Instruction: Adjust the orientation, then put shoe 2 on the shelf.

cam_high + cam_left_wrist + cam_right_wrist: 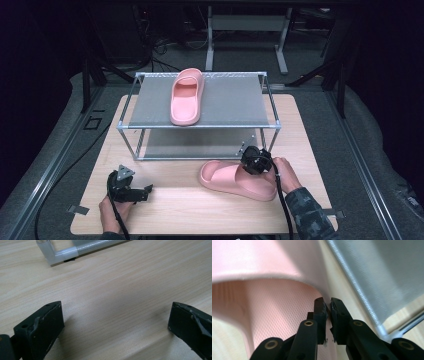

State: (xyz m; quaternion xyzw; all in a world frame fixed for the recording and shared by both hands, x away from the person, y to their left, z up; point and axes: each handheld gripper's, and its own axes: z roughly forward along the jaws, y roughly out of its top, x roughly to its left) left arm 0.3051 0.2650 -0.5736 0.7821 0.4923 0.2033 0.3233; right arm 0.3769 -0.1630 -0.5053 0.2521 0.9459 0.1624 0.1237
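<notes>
The pink slipper [235,180] lies near the tabletop's [200,210] front right, before the rack [200,125], its side wall clamped by the right gripper [328,307]. The grasp seems made; a lift onto the rack beside the other slipper [186,97] is judged next. The left gripper [112,325] is held with jaws apart, empty.

This looks like a lab or test room. A wooden table [300,130] stands on grey carpet [360,150] in the dark. At 12 o'clock, a metal stand [247,30] has cables [165,47] around it.
</notes>
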